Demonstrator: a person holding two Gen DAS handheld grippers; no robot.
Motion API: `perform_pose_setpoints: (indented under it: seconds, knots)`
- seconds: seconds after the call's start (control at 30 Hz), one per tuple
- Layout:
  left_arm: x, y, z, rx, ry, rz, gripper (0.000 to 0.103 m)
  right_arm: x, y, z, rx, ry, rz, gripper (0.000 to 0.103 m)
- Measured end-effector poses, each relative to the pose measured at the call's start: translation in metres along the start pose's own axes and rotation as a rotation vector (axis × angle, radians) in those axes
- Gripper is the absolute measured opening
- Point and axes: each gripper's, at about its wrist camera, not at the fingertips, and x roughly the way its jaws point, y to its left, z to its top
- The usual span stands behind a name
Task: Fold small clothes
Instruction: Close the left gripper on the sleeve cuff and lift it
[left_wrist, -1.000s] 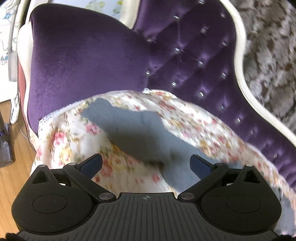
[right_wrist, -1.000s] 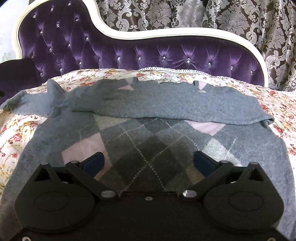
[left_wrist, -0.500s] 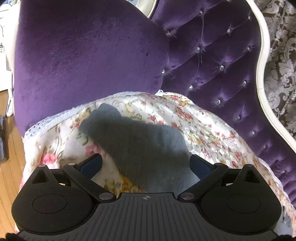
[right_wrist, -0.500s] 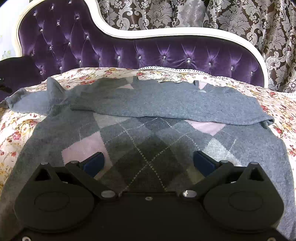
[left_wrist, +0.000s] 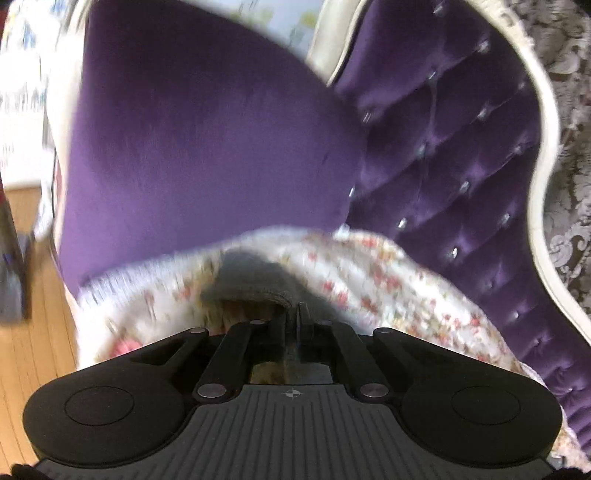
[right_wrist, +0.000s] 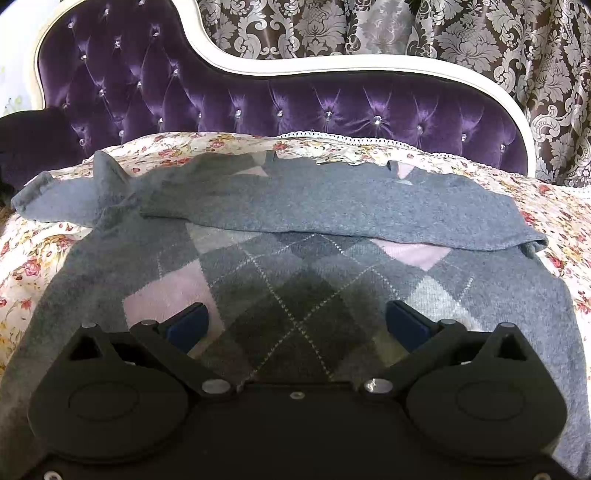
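Your left gripper (left_wrist: 298, 314) has just snapped shut: a moment ago its jaws stood wide over the flat grey sleeve end, and now the two pads meet on the sleeve cuff (left_wrist: 255, 286), which bunches up and lifts off the floral cover (left_wrist: 388, 280) right at the fingertips. That view is smeared by motion, so how deep the bite goes is hard to tell, but knit fabric does sit between the pads. The grey argyle sweater (right_wrist: 295, 280) lies spread on the floral cover of the purple sofa (right_wrist: 332, 110), its right sleeve (right_wrist: 369, 206) already folded across the chest, while the left sleeve (right_wrist: 66, 199) reaches out to the far left with its cuff raised in a small peak. Your right gripper (right_wrist: 297, 325) has not budged: its jaws stand wide apart, holding nothing, poised over the near part of the sweater's body with the blue pads on either side of the diamond pattern. With the cuff pinched, the second sleeve fold looks ready to start; you likely need to carry it to the right across the chest, onto the sleeve lying there, keeping the pull gentle so the body does not drag.
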Motion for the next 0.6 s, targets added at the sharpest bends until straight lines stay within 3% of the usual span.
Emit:
perform_pose_setpoints:
  seconds: [0.33, 0.6]
  knots:
    - [-0.079, -0.042, 0.037, 0.118, -0.154, -0.084, 0.004, 0.0, 0.0, 0.0, 0.001, -0.001, 0.005, 0.103]
    - [-0.134, -0.124, 0.046, 0.251, -0.237, -0.241, 0.004, 0.0, -0.003, -0.001, 0.014, -0.005, 0.02, 0.103]
